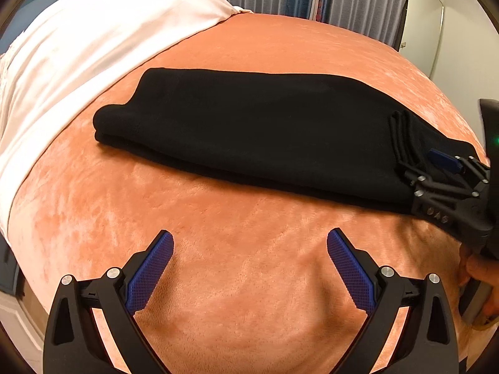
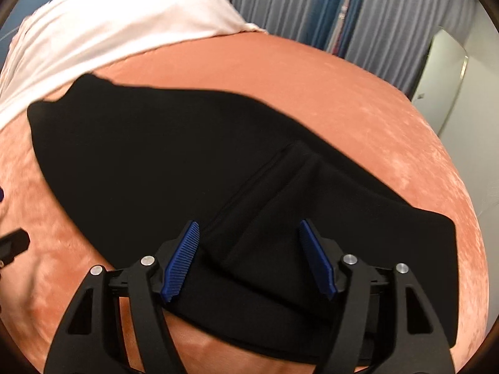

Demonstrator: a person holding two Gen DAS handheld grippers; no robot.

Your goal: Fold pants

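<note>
1. Two tools work on one pair of black pants [image 1: 249,131]. The pants lie folded in a long flat stack on the bed's orange blanket [image 1: 249,249], near a white sheet [image 1: 78,56].
2. The left tool [image 1: 249,268] is spread wide with nothing in it. It hangs over bare blanket, just in front of the pants.
3. The right tool [image 2: 249,255] is at the waistband end [image 2: 296,162] of the pants. Its blue pads [image 2: 182,261] stand apart, with a bump of cloth between them, and they do not seem to squeeze it.
4. If the right tool pinches only the top layer, the stack could come apart when it lifts.
5. If it pinches the blanket too, the blanket could pull up and mess the fold.
6. If only one end gets lifted, the far end could drag and go crooked.
7. The soft cloth could slip out of a loose pinch.
</note>
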